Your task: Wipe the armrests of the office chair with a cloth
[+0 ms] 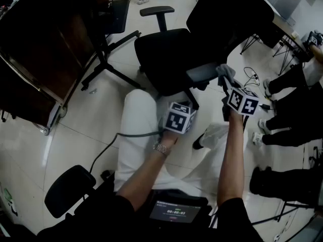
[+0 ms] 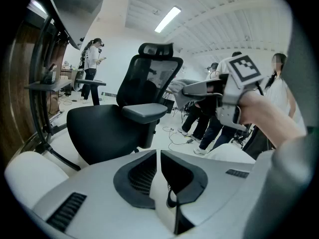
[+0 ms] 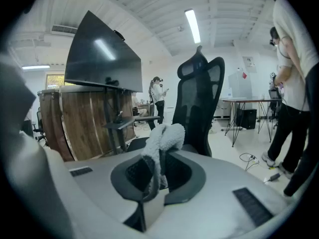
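A black office chair (image 1: 169,54) stands in front of me, its near armrest (image 1: 202,73) grey-topped and its far armrest (image 1: 157,10) behind the seat. My right gripper (image 1: 228,84) is shut on a fluffy grey cloth (image 1: 225,73), held just right of the near armrest. In the right gripper view the cloth (image 3: 162,141) stands up between the jaws, before the chair's backrest (image 3: 202,98). My left gripper (image 1: 177,116) is shut with nothing in it, low in front of the seat. The left gripper view shows the near armrest (image 2: 144,111) ahead and the right gripper (image 2: 219,91) with the cloth (image 2: 187,87).
A dark wooden stand (image 1: 40,59) with a large screen (image 3: 102,59) fills the left. Several people (image 1: 287,115) stand at the right, with cables (image 1: 252,77) on the floor. Another black chair seat (image 1: 68,190) is at lower left.
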### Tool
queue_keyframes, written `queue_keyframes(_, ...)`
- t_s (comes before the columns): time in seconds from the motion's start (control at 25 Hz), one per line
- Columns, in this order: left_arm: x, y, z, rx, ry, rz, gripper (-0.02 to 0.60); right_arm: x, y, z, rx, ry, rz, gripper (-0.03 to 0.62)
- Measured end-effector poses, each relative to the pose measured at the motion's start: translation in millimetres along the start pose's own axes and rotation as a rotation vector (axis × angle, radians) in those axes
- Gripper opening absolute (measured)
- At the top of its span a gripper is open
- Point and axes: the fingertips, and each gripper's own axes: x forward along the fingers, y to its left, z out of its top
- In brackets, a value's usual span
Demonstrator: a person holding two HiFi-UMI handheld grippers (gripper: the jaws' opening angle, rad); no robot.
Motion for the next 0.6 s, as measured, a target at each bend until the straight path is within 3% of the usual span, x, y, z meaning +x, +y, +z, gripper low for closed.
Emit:
queue_keyframes(0.36,-2.7,12.2,-8.8,-0.01,0.021,0.014,0.028,95.2,-87.2,5.0,-0.069,0.271,-0.078,0.037)
queue_keyframes(0.6,-2.3,21.2,-12.6,-0.024,0.027,0.024,0.028,119.3,-95.8,-17.2,-0.06,0.376,-0.063,0.037)
